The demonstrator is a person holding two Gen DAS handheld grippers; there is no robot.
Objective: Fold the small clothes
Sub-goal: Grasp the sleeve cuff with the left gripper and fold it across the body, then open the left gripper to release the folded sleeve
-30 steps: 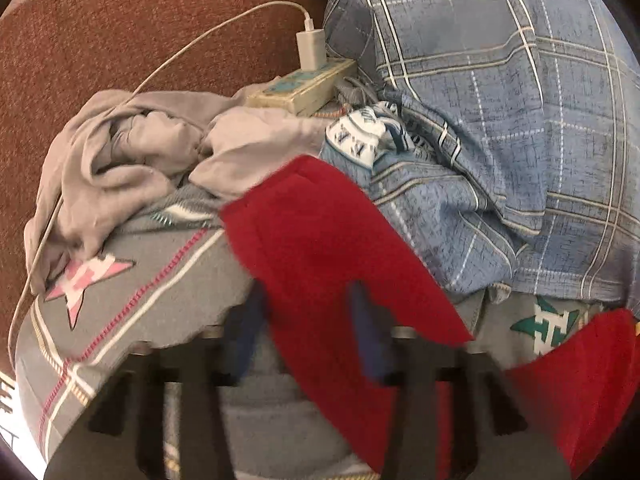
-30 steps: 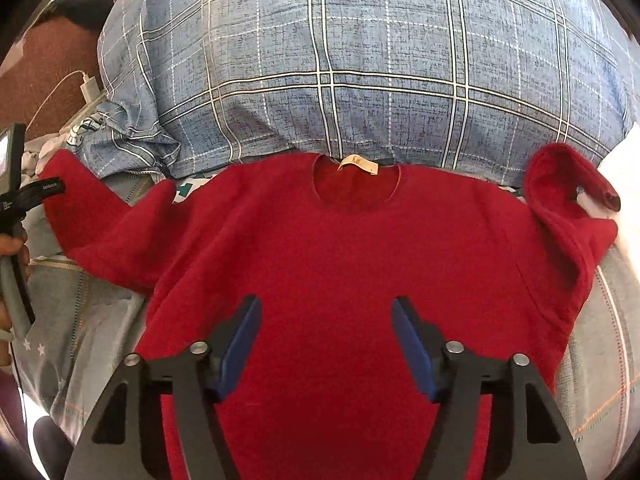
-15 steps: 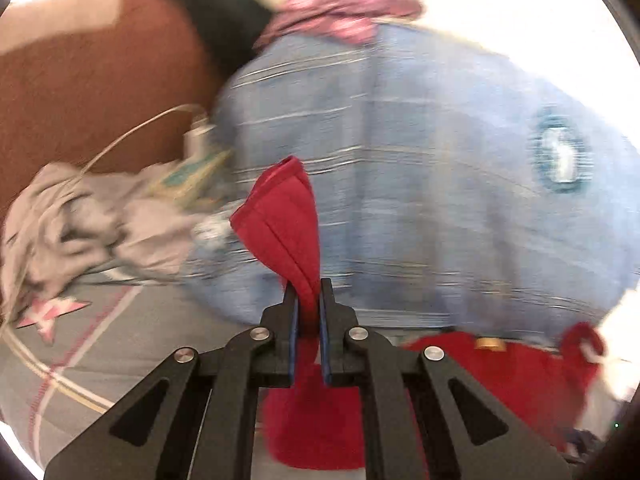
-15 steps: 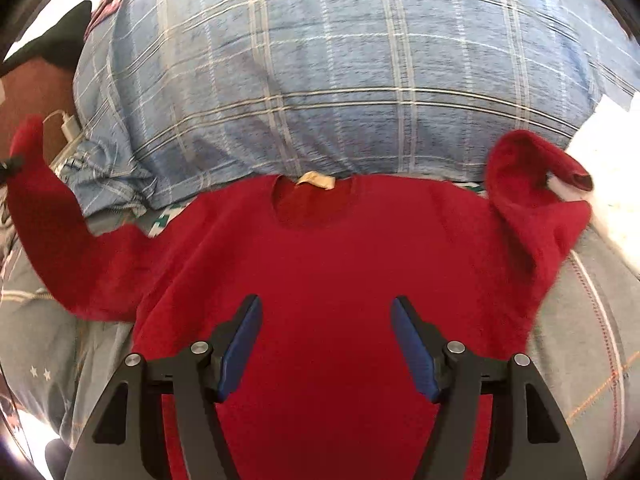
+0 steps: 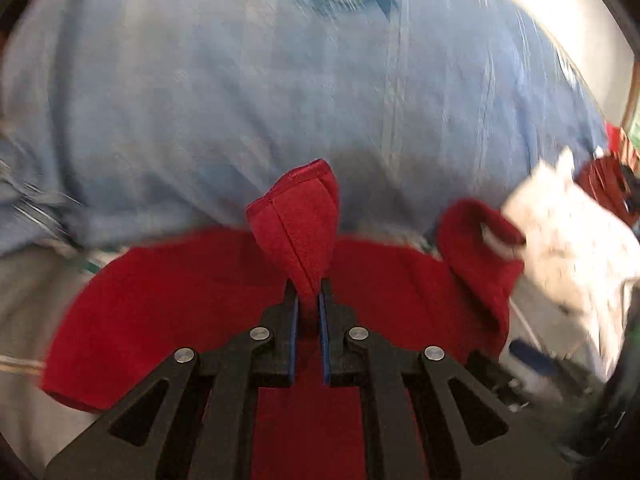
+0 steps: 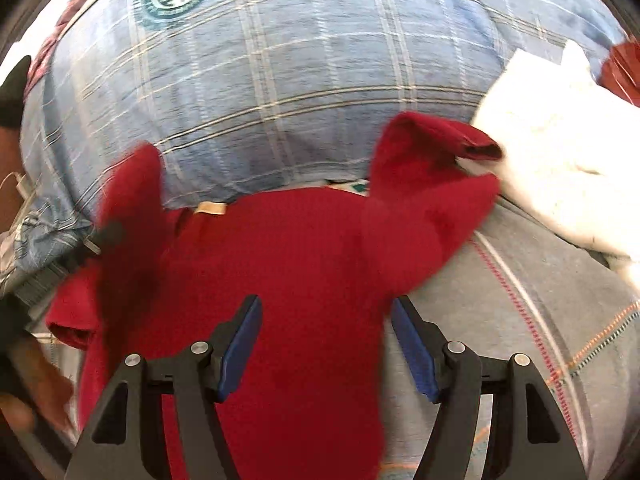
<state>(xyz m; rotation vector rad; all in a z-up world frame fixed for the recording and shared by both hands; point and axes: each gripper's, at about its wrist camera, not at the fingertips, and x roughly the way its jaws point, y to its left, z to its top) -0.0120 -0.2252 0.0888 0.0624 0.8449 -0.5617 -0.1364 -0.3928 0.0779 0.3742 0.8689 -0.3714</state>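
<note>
A red sweater [image 6: 288, 264] lies flat on the grey bedsheet [image 6: 520, 320], collar with a tan label [image 6: 210, 208] toward the pillow. My left gripper [image 5: 308, 300] is shut on the sweater's left sleeve [image 5: 298, 216] and holds its cuff up over the sweater's body [image 5: 180, 300]. That sleeve and the left gripper show blurred at the left of the right wrist view [image 6: 128, 200]. My right gripper [image 6: 326, 320] is open and empty, above the sweater's lower right part. The right sleeve [image 6: 432, 168] lies bent upward with its cuff by a white cloth.
A big blue plaid pillow [image 6: 280, 60] fills the back. A white folded cloth [image 6: 560, 140] lies at the right. A white charger and cable [image 6: 20, 184] sit at the far left edge. The person's hand [image 6: 24, 392] shows at lower left.
My left gripper closed on the left sleeve, lifted it and swung it to the right over the sweater's body. My right gripper stayed open and shifted slightly right.
</note>
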